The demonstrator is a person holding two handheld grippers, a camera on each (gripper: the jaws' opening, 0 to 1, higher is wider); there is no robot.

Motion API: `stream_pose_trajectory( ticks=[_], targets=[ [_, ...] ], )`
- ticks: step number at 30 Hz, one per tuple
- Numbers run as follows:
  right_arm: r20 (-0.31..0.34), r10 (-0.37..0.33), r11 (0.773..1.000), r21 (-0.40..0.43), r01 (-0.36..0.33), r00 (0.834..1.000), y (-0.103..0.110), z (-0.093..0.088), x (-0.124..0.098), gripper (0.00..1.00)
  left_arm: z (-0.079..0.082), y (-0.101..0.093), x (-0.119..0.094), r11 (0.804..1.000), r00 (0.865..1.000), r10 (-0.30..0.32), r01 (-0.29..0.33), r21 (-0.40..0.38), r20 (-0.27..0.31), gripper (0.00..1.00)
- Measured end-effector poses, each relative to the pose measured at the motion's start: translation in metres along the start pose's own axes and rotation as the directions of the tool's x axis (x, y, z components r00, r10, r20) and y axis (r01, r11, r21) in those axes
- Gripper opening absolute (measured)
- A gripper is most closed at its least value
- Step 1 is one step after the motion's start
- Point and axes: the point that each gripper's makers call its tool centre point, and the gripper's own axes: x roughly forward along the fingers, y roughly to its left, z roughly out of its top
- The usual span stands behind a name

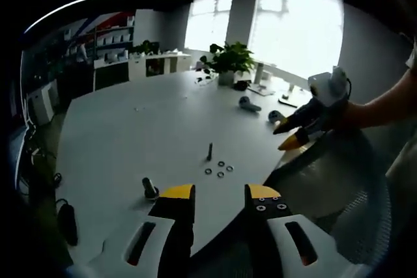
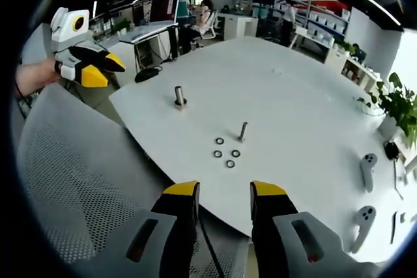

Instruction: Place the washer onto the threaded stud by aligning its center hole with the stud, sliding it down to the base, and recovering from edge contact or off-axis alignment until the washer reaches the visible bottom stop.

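A short threaded stud (image 1: 210, 152) (image 2: 242, 131) stands upright on the white table (image 1: 130, 128) (image 2: 293, 83). Several small dark washers (image 1: 220, 168) (image 2: 226, 153) lie flat on the table just in front of it. My left gripper (image 1: 220, 193) stands open and bare, short of the table's edge; in the right gripper view it hangs at the upper left (image 2: 107, 71), held by a hand. My right gripper (image 2: 224, 192) is also open with nothing between its jaws, back from the table edge; the left gripper view has it at the right (image 1: 285, 138).
A second, thicker upright bolt (image 1: 150, 188) (image 2: 180, 96) stands to the side of the washers. A grey mesh chair back (image 1: 339, 180) (image 2: 85, 174) sits between the grippers and the table. Two game controllers (image 2: 369, 164) (image 1: 247, 103) and a potted plant (image 1: 228, 60) are farther off.
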Motion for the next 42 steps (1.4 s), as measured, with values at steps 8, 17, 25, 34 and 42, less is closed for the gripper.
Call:
stream_pose_trajectory(
  ticks=[8, 17, 25, 34, 42],
  targets=[
    [-0.041, -0.023, 1.0, 0.015, 0.024, 0.999, -0.01, 0.005, 0.001, 0.32, -0.002, 0.002, -0.003, 1.0, 1.0, -0.008, 0.008, -0.008, 0.002, 0.3],
    [-0.136, 0.016, 1.0, -0.003, -0.016, 0.991, -0.02, 0.002, 0.042, 0.32, 0.0, -0.003, -0.002, 1.0, 1.0, -0.022, 0.022, 0.019, 0.008, 0.29],
    [-0.233, 0.051, 0.998, -0.027, -0.059, 0.971, -0.017, -0.009, 0.076, 0.32, -0.002, -0.001, -0.002, 1.0, 1.0, -0.017, 0.017, 0.022, 0.001, 0.29],
    [-0.296, 0.071, 0.996, -0.036, -0.085, 0.952, -0.022, -0.016, 0.098, 0.31, -0.002, 0.0, -0.002, 1.0, 1.0, -0.015, 0.015, 0.01, 0.001, 0.29],
    [-0.336, 0.099, 0.995, 0.003, -0.104, 0.937, -0.023, -0.024, 0.115, 0.29, -0.006, 0.0, -0.001, 1.0, 1.0, -0.004, 0.004, 0.026, -0.016, 0.29]
  ],
)
